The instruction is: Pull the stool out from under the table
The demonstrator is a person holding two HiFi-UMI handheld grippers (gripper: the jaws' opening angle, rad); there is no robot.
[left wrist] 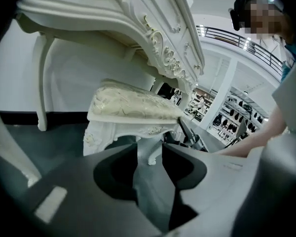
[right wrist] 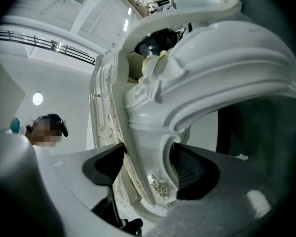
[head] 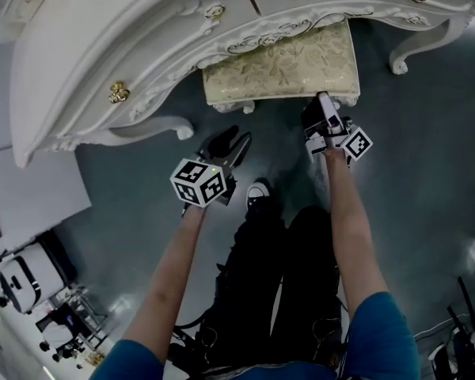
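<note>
The right gripper has its 2 jaws spread wide and clamped on the white carved frame of the stool, at the front right corner as the head view shows it. The glossy scrolled wood fills the gap between the pads. The left gripper hangs over the floor short of the stool's front left corner, its 2 jaws partly apart, with nothing between them and touching nothing.

The stool is a rectangular bench. Its long axis runs left to right along the front edge of the table; its front long side faces the person and its rear part is tucked beneath the table. The padded top is pale cream-gold fabric with a woven leaf pattern, set on curved white legs. The table is white and ornately carved, with brass-coloured knobs, and the floor is dark grey.
</note>
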